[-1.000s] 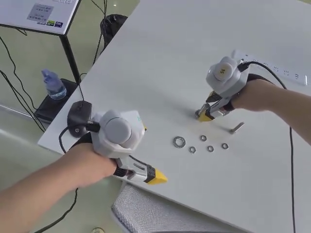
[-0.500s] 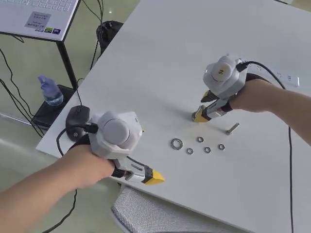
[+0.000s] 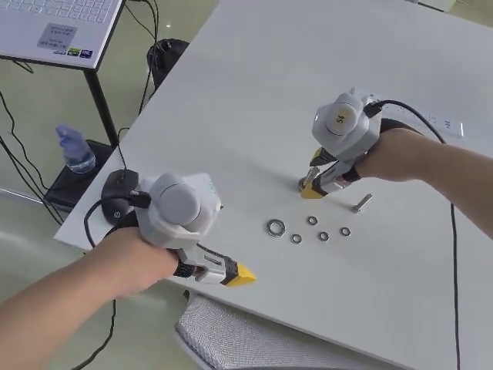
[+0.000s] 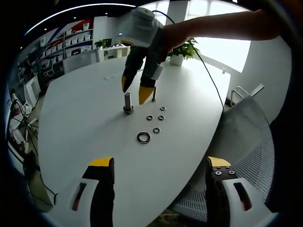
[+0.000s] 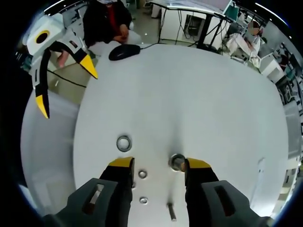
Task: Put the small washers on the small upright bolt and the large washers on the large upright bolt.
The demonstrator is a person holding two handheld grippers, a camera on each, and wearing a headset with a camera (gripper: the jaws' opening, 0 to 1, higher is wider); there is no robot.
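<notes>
My right hand-held gripper (image 5: 158,164) has its jaws parted either side of the large bolt (image 4: 128,101), which stands upright at the centre of the left gripper view. I judge it is steadying or letting go of the bolt before washers go on. The left hand-held gripper (image 4: 160,164) waits released and empty at the worktop (image 3: 254,100) edge, lower left of the head view. The large washer (image 3: 275,227), small washers (image 3: 323,236) and small bolt (image 3: 361,203) sit right of centre. Against a second ago the layout matches; mainly my head moved.
</notes>
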